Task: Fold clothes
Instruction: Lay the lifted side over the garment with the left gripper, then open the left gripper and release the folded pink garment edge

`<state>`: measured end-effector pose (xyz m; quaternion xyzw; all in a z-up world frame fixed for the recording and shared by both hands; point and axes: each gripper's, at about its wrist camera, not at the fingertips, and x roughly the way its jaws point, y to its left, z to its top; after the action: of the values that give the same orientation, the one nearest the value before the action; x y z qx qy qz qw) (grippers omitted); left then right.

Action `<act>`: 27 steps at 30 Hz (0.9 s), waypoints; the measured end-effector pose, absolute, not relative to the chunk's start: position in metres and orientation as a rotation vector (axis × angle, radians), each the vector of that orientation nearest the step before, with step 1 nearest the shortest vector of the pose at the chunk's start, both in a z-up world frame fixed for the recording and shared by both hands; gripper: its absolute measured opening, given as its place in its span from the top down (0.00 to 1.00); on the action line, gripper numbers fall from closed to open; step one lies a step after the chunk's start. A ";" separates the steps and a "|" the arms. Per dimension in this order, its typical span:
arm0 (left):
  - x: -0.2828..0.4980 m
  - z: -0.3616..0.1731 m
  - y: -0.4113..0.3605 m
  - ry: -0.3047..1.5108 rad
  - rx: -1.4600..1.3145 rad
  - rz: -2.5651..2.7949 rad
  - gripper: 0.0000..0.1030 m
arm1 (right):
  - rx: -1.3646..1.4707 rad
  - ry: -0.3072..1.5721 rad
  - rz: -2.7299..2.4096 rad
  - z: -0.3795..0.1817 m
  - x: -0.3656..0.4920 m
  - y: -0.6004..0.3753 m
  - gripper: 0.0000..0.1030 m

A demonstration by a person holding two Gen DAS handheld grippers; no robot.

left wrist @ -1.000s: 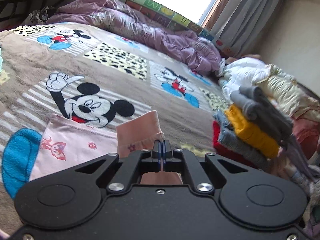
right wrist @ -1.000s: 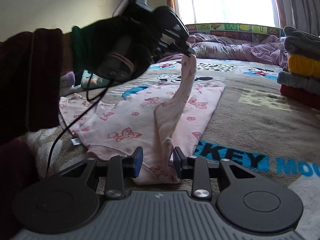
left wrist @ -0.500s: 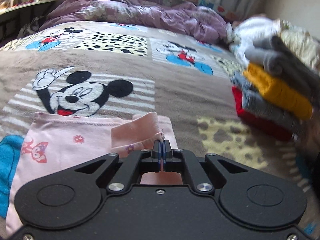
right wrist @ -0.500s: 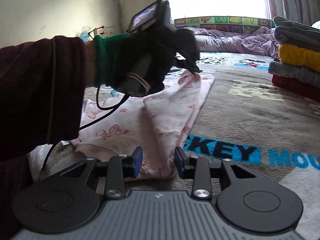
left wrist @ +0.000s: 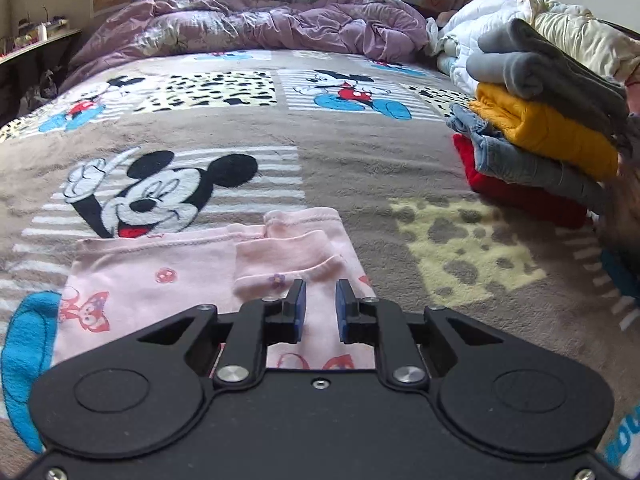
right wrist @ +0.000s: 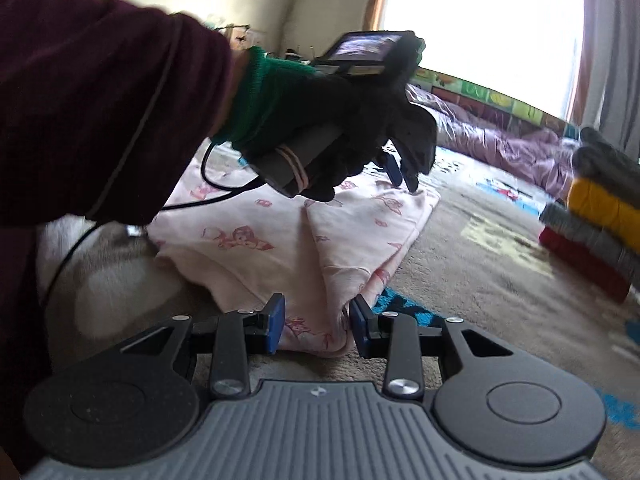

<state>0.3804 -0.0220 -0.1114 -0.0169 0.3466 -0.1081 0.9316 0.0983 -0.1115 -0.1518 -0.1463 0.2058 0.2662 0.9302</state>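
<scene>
A pink printed shirt point(left wrist: 160, 276) lies flat on the Mickey Mouse blanket point(left wrist: 360, 168), one sleeve point(left wrist: 288, 252) folded over it. My left gripper point(left wrist: 320, 306) hovers just behind the sleeve cuff. Its jaws are opening, and only the cloth lying below shows in the gap, with nothing pinched. In the right wrist view the shirt point(right wrist: 280, 232) stretches away from me. A black-gloved hand holds the left gripper point(right wrist: 400, 168) low over its far end. My right gripper point(right wrist: 318, 322) is open and straddles the shirt's near folded corner without clamping it.
A stack of folded clothes point(left wrist: 540, 140), grey, yellow, blue-grey and red, sits at the right point(right wrist: 600, 216). Loose white and cream garments point(left wrist: 520, 28) are piled behind it. A rumpled purple duvet point(left wrist: 260, 20) fills the bed's far end. A dark red sleeve point(right wrist: 80, 100) crosses the right wrist view.
The left gripper brought the raised sleeve down onto the shirt, then parted its jaws and let it go. The right gripper rolled a little and stays at the near corner.
</scene>
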 end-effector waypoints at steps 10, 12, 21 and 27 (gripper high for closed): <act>0.405 -0.122 -0.049 0.774 0.045 -0.193 0.81 | -0.351 0.430 0.557 -0.153 0.097 -0.105 0.62; 0.406 -0.124 -0.052 0.779 0.063 -0.172 0.83 | -0.346 0.432 0.560 -0.153 0.098 -0.105 0.62; 0.406 -0.116 -0.058 0.732 0.075 -0.186 0.99 | -0.357 0.436 0.573 -0.153 0.096 -0.105 0.61; 0.389 -0.110 -0.047 0.720 0.037 -0.228 0.94 | -0.373 0.441 0.572 -0.153 0.095 -0.103 0.60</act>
<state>0.3891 -0.0467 -0.1102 0.0179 0.3516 -0.1114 0.9293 0.0949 -0.1029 -0.1532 -0.1816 0.2145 0.2782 0.9185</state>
